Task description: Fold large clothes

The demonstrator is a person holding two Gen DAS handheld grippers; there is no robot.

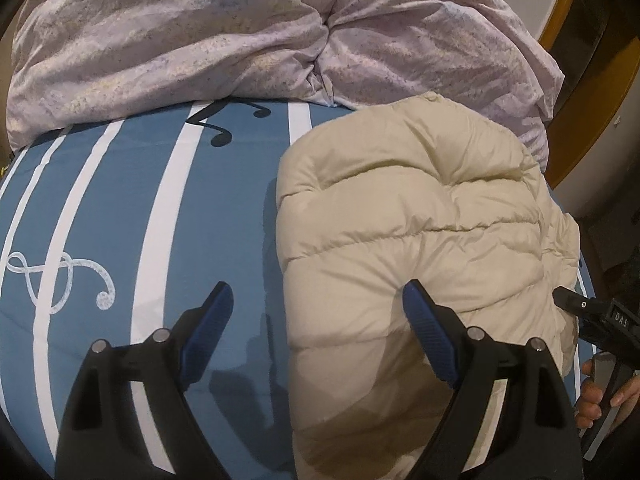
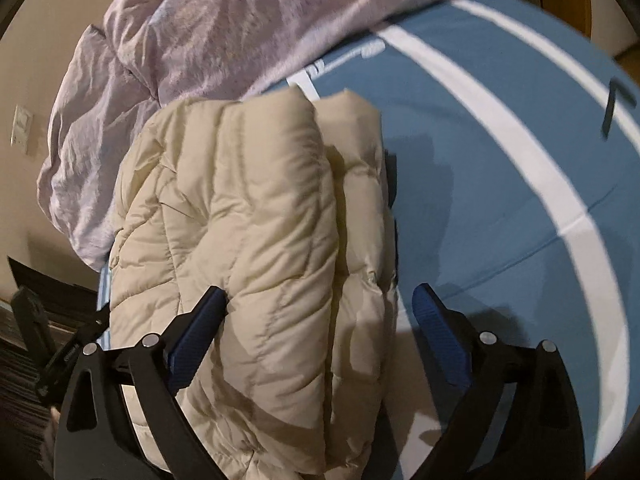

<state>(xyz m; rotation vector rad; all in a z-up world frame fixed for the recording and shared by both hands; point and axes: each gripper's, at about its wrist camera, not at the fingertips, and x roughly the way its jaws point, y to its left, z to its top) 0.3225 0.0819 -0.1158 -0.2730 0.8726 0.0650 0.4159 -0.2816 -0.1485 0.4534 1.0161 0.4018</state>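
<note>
The cream puffer jacket (image 1: 420, 240) lies folded into a thick, compact bundle on the bed, resting on the blue sheet with white stripes and music-note prints (image 1: 160, 208), with a rumpled lilac duvet (image 1: 240, 32) heaped just beyond it. The left tool (image 1: 318, 300) stands wide, its blue pads apart; one pad hangs over the bare sheet and the other over the near part of the jacket, and nothing is pinched between them. The right tool (image 2: 320, 300) is also wide, straddling the near end of the bundle, its left pad against or just beside the quilted fabric and the other over the sheet; it does not appear to grip the jacket. From the left wrist view the right tool shows at the jacket's right edge, with a hand (image 1: 596, 396) on its handle. Both tools seem to be placed on either side of the bundle because the layers are bulky and springy: a wide stance lets them bracket or press the fold rather than drag it. Judging by the stacked layers, the fold looks nearly complete, perhaps needing only a tidy or a last press.
</note>
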